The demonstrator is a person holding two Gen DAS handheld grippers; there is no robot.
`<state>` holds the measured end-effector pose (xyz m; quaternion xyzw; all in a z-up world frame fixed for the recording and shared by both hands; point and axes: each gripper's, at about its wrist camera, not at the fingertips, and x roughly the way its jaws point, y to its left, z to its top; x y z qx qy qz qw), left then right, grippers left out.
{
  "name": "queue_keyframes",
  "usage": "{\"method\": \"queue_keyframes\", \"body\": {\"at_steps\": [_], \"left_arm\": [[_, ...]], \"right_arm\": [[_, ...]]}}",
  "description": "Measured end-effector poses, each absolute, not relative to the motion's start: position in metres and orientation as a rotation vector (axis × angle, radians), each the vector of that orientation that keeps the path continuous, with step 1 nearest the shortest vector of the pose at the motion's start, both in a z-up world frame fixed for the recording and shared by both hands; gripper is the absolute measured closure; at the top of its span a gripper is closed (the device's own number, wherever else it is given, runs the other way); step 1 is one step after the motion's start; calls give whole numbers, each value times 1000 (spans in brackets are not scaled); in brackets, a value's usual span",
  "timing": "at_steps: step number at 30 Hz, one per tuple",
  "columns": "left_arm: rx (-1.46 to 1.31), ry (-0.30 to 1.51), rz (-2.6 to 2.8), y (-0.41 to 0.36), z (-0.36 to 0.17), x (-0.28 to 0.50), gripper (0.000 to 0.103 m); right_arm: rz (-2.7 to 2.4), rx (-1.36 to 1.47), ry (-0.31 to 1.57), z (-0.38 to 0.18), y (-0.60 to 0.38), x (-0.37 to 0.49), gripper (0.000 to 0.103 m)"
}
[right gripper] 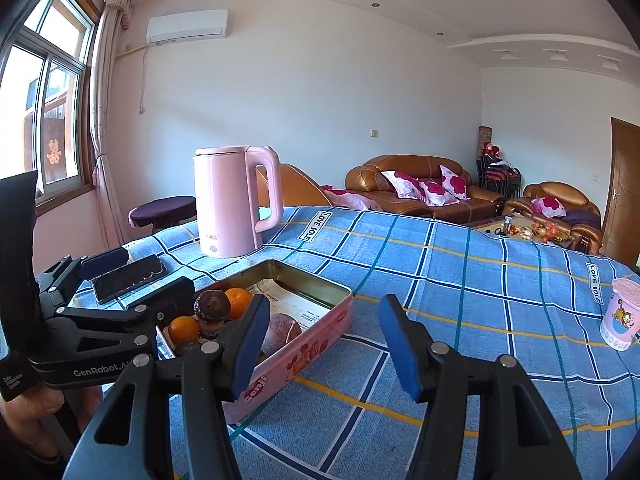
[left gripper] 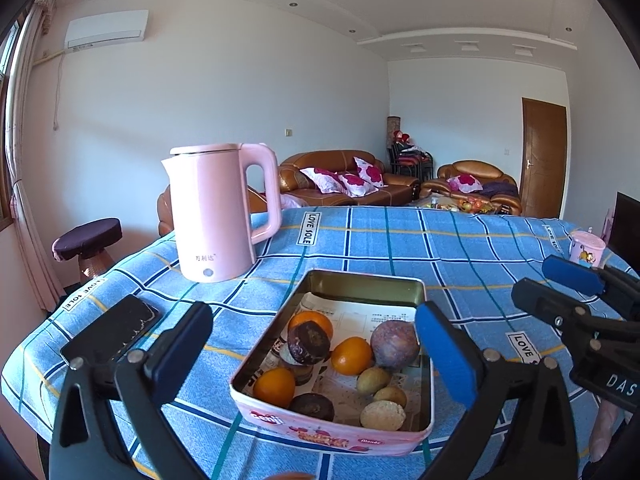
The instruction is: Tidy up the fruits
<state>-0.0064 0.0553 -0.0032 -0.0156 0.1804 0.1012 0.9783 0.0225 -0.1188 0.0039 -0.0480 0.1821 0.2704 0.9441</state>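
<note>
Left gripper fingers wide over the tin; right gripper at its three o'clock, fingers part-open, empty.

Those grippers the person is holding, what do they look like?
Each is a black plastic clamp with two long fingers joined by silver rivets, every finger tipped with a flat blue pad. The left gripper bears white lettering reading GenRobot.AI on its body, seen from the right wrist camera; the right gripper shows white letters DAS, seen from the left. No cables show.
</note>
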Motion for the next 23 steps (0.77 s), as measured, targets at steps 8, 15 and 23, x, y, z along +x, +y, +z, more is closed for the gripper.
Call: {"method": "queue_keyframes", "body": {"at_steps": [8,15,23], "left_arm": [[-19,358,210,51,-2,-7,0],[-27,370,224,53,-4,-3,0],[-7,371,220,50,-7,-2,0]], "right_arm": [[546,-94,369,4,-122,23,44],[545,-94,371,4,-123,22,44],[530,-100,377,2,-132,24,44]]}}
